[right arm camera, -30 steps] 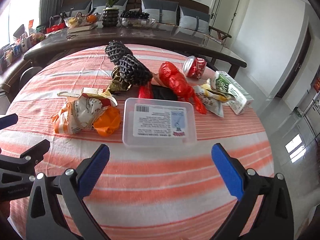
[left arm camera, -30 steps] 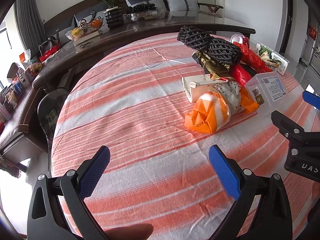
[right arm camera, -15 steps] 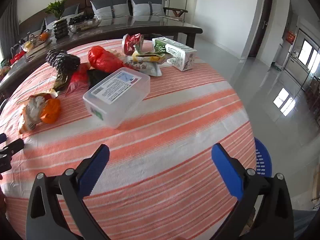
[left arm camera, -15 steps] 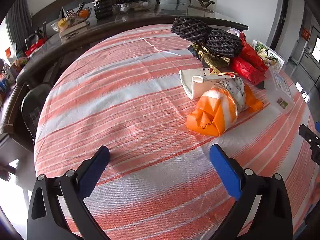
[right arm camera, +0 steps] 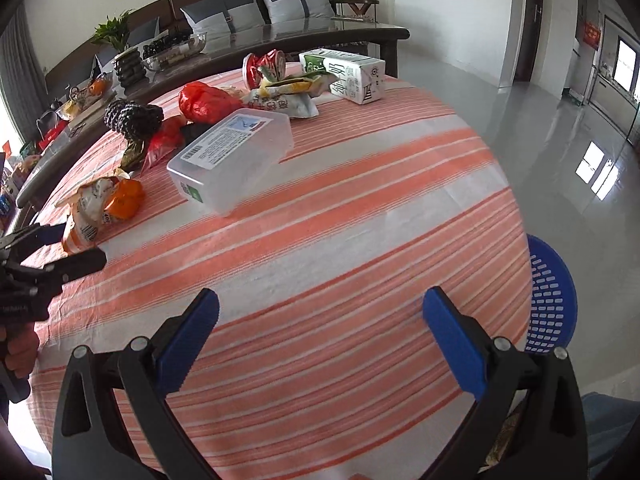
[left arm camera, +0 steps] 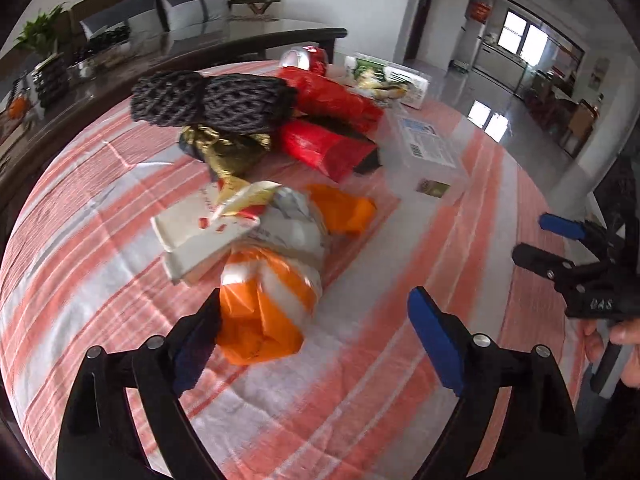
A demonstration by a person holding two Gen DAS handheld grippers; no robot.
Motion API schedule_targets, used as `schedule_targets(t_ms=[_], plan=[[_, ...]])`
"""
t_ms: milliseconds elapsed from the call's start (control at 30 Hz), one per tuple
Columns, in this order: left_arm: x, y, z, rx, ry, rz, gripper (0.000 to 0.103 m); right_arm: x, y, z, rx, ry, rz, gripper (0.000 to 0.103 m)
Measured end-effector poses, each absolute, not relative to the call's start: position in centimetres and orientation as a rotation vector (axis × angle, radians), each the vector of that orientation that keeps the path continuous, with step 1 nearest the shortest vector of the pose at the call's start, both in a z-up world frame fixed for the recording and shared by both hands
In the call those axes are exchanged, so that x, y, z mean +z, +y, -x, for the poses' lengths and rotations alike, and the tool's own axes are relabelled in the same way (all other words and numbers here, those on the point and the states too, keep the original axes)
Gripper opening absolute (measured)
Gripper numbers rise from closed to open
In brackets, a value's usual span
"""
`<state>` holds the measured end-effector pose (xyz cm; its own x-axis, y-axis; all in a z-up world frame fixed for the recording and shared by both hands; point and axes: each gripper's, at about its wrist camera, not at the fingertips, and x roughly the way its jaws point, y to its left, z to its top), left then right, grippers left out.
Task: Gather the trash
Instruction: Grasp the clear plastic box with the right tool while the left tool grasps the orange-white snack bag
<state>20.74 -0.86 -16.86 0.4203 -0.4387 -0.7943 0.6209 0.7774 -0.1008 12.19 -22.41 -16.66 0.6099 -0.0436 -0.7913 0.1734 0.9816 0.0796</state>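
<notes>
**Orange bag between closing jaws at the round table**

Orange-and-white striped cloth covered the round table [right arm camera: 360, 184], and the trash lay heaped toward its far side. The left gripper [left arm camera: 312, 320] pointed down at the crumpled orange bag [left arm camera: 260, 320]; its jaws stood wide but were closing, the bag's near end between them, the left pad at the bag's edge and the right pad well clear of it. Just beyond the bag, at twelve o'clock, sat a flattened white carton [left arm camera: 192, 232], then gold foil [left arm camera: 224, 152], black netting [left arm camera: 212, 98] and red wrappers [left arm camera: 324, 148]. A clear plastic box [right arm camera: 232, 152] lay at one o'clock from the bag. The right gripper [right arm camera: 320, 328] hung over bare cloth near the table's edge, jaws spread wide and holding nothing. A blue perforated basket [right arm camera: 554, 296] stood on the floor at its three o'clock.
</notes>
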Motion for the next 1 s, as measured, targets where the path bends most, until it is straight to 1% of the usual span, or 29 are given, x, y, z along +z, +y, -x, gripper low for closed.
schedule_targets(t_ms=[167, 300, 400, 433, 467, 500, 567, 600, 633, 667, 733, 900, 933, 967, 1000], plan=[[-16.5, -1.6, -17.0, -0.754, 0.895, -0.252, 0.087, -16.3, -24.0, -13.2, -0.108, 0.914, -0.163, 0.098], [-16.3, -1.1, -18.8, -0.585, 0.871, -0.22, 0.087, -14.3, -22.6, -16.2, -0.008, 0.872, -0.218, 0.098], [-16.2, -1.7, -19.8, -0.563, 0.867, -0.22, 0.087, -12.9, -20.4, -19.8, 0.043, 0.874, -0.267, 0.098], [-16.3, -2.3, -20.1, -0.542, 0.857, -0.252, 0.085, -12.8, -19.7, -21.2, 0.048, 0.883, -0.275, 0.098], [-16.4, -2.7, -20.2, -0.52, 0.852, -0.278, 0.077, -12.9, -19.0, -22.5, 0.043, 0.905, -0.269, 0.098], [-16.5, -2.9, -20.3, -0.509, 0.858, -0.289, 0.072, -13.2, -18.5, -23.7, 0.026, 0.939, -0.254, 0.098], [-16.4, -2.6, -20.1, -0.512, 0.874, -0.265, 0.053, -14.5, -18.1, -25.2, -0.015, 1.007, -0.238, 0.098], [-16.4, -2.3, -20.1, -0.522, 0.88, -0.243, 0.049, -15.0, -18.2, -25.6, -0.012, 1.032, -0.248, 0.095], [-16.3, -2.2, -20.0, -0.528, 0.885, -0.225, 0.047, -15.4, -18.5, -25.7, -0.008, 1.049, -0.259, 0.079], [-16.2, -2.0, -19.7, -0.532, 0.884, -0.215, 0.047, -15.5, -18.8, -25.4, -0.003, 1.056, -0.267, 0.078], [-16.2, -1.7, -18.7, -0.55, 0.887, -0.21, 0.047, -15.3, -19.6, -24.4, 0.03, 1.06, -0.25, 0.072], [-15.6, -1.0, -16.2, -0.588, 0.916, -0.178, 0.048, -14.8, -22.0, -20.3, 0.132, 1.133, -0.125, 0.071], [-15.4, -0.8, -15.9, -0.59, 0.916, -0.167, 0.051, -14.8, -22.6, -19.6, 0.142, 1.148, -0.101, 0.071], [-15.2, -0.7, -15.7, -0.593, 0.917, -0.155, 0.063, -14.8, -23.2, -19.0, 0.148, 1.161, -0.084, 0.071], [-15.1, -0.6, -15.7, -0.593, 0.914, -0.146, 0.069, -14.8, -23.7, -18.6, 0.143, 1.175, -0.073, 0.071]])
